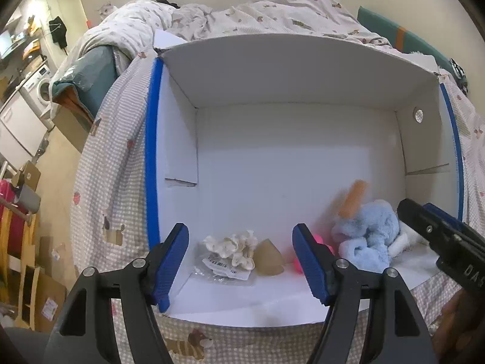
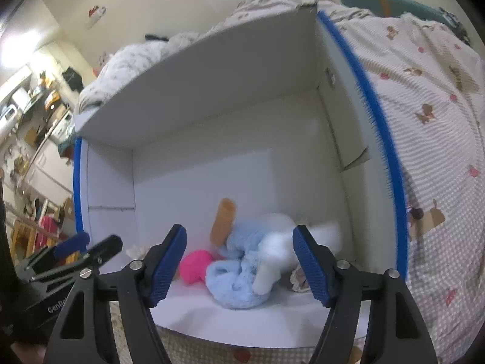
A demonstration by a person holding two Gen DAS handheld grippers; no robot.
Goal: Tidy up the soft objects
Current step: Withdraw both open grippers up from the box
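Closest to the lens were the two hand-held grippers: the left hand-held gripper [image 1: 241, 268] and the right hand-held gripper [image 2: 239, 265], both with their blue pads spread apart and nothing pinched between them.

Both hung over the near edge of the big white cardboard box with blue-taped rims [image 1: 272, 139], which sat on the checked bedspread [image 1: 112, 163]. Everything soft was bunched in the near end of it.

The biggest was the fluffy light-blue and white plush toy [image 2: 239, 285] by the right wall. It looked feather-light and squashy, so I'd pinch a thick fold of the blue body, not the thin white limb, which would probably just flop. An orange fuzzy tube-shaped piece [image 2: 223, 221] was blurred above it, so I couldn't tell what it rested on.

The small hot-pink fluffy ball [image 2: 194, 265] lay just beside it; easy to grab dead centre. The cream fabric flower bunch [image 1: 233, 247] sat on a crinkly plastic bag [image 1: 224, 270]; that bag looked slippery, so I'd take the petals. Smallest was the tan cone-shaped piece [image 1: 268, 257].
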